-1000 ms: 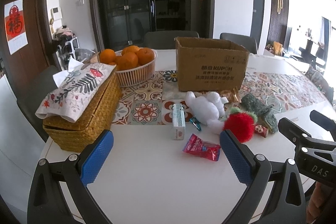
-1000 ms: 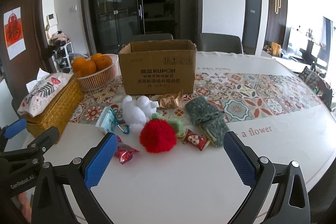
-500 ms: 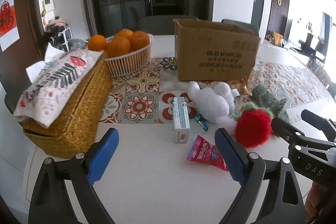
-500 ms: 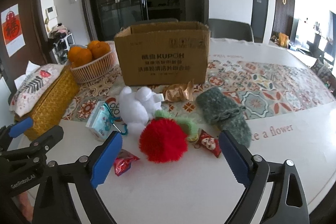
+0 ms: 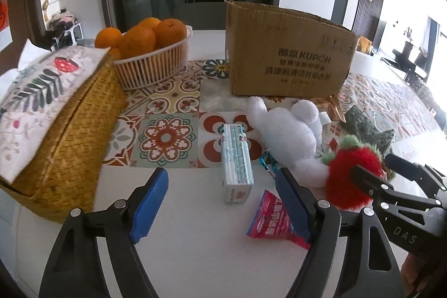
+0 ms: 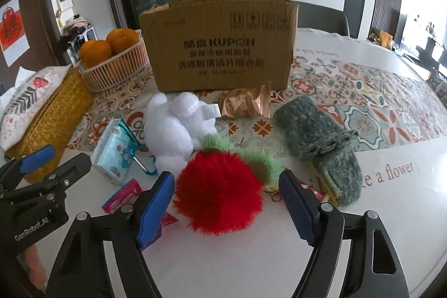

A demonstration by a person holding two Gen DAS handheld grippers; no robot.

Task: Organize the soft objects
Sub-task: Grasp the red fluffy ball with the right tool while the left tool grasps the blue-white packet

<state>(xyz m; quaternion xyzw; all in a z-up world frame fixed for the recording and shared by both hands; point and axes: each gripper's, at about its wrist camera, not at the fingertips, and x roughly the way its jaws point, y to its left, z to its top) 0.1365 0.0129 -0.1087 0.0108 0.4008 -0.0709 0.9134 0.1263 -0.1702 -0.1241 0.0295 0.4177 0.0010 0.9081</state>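
A red fluffy strawberry toy (image 6: 220,192) with a green top lies on the white table, right in front of my open right gripper (image 6: 226,208); its fingers stand on either side of the toy's near half. A white plush rabbit (image 6: 173,127) lies behind it and a green knitted pouch (image 6: 318,141) to the right. My left gripper (image 5: 223,205) is open over a tissue pack (image 5: 236,158), with the red snack packet (image 5: 272,217) at its right finger. The rabbit (image 5: 290,136) and strawberry (image 5: 349,178) show to its right. An open cardboard box (image 6: 220,43) stands behind the toys.
A wicker tissue box (image 5: 64,113) with a patterned cover sits at the left. A white basket of oranges (image 5: 151,57) stands beside the cardboard box. A gold foil packet (image 6: 245,105) and a teal carabiner (image 6: 145,166) lie among the toys. A patterned runner (image 6: 377,102) crosses the table.
Both grippers have moved forward and lower toward the objects. The right gripper now brackets the red strawberry toy; the left now hangs over the tissue pack.
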